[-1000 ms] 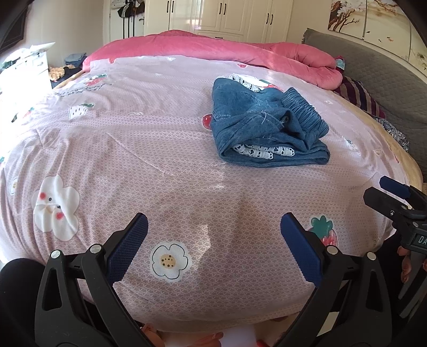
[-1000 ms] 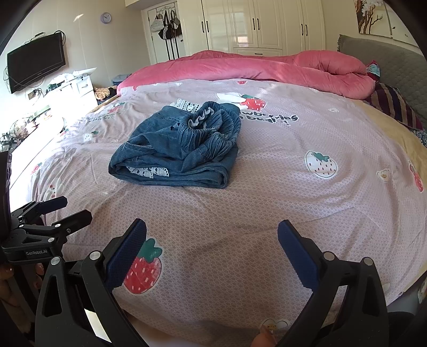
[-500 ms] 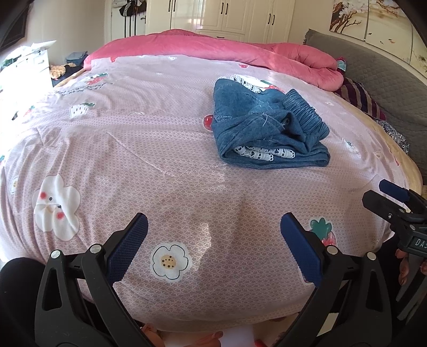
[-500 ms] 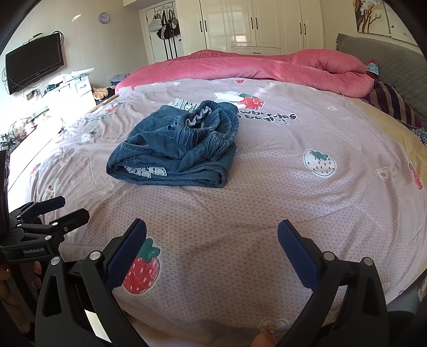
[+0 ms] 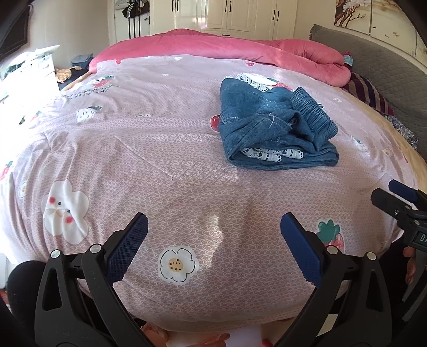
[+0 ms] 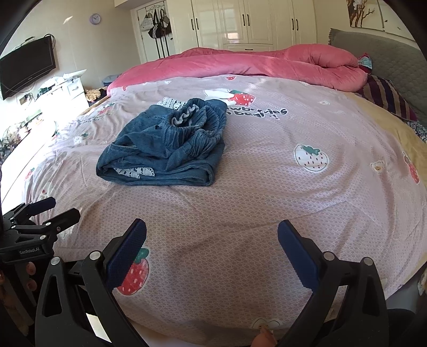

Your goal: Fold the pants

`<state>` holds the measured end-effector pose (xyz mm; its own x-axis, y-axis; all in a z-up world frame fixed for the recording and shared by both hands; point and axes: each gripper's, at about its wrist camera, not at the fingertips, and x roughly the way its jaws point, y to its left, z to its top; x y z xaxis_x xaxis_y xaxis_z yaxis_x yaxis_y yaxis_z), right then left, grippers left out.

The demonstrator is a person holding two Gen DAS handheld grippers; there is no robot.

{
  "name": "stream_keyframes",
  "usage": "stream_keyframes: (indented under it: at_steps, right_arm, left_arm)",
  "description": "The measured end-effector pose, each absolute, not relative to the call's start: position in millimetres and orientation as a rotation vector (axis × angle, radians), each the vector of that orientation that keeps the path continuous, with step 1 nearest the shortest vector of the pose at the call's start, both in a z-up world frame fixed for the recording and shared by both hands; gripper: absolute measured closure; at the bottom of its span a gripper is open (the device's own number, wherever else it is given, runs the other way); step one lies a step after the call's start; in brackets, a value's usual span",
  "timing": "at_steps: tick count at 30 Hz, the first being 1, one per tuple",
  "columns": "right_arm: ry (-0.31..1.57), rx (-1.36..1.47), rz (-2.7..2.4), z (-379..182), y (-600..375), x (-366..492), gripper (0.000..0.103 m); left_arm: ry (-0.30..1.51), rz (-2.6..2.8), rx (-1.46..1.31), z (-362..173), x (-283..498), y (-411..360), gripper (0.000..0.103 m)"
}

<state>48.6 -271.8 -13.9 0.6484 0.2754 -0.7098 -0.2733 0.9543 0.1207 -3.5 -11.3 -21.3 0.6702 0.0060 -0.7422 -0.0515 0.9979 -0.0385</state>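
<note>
Spread across both views: a bed under a pale pink sheet (image 5: 165, 149) printed with strawberries, flowers and small animal faces, creased in long shallow ridges. Bunched along its far edge from 11 to 1 o'clock, a rolled coral-pink duvet (image 6: 240, 64). Behind that, at 12 o'clock, white wardrobe doors (image 6: 240, 21) with dark handles. Against the wall at 2 o'clock, a grey quilted headboard (image 6: 379, 56), with a striped pillow (image 6: 387, 98) just below it. Mounted at 10 o'clock in the right wrist view, a dark television (image 6: 26, 66) above a cluttered white dresser (image 6: 64, 93).

Lying on the sheet, denim pants (image 5: 275, 130) in a loose, bulky bundle: at 1 o'clock in the left wrist view, at 11 o'clock in the right wrist view (image 6: 165, 149). Gathered elastic waistband on top, white lace trim showing at the near edge between the denim layers. Well apart from both tongs.

Held low at 6 o'clock over the near edge of the bed, the left gripper (image 5: 213, 240), blue pads spread wide, nothing between them. Likewise the right gripper (image 6: 212, 243), wide and holding nothing. Seen also at 4 o'clock of the left view (image 5: 395, 194) and, for the left one, at 8 o'clock of the right view (image 6: 50, 211).
</note>
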Motion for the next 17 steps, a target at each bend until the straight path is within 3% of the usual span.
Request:
stream_keyframes:
  at_steps: [10,17]
  right_arm:
    - [0.812,0.064,0.160,12.5,-334.7,100.8,0.005]
    - [0.880,0.073,-0.094,5.1,-438.6,214.2,0.005]
  left_arm:
    - [0.776,0.036,-0.098,11.4,19.8,25.2,0.010]
    - [0.852,0.288,-0.093,9.4,114.7,159.5,0.009]
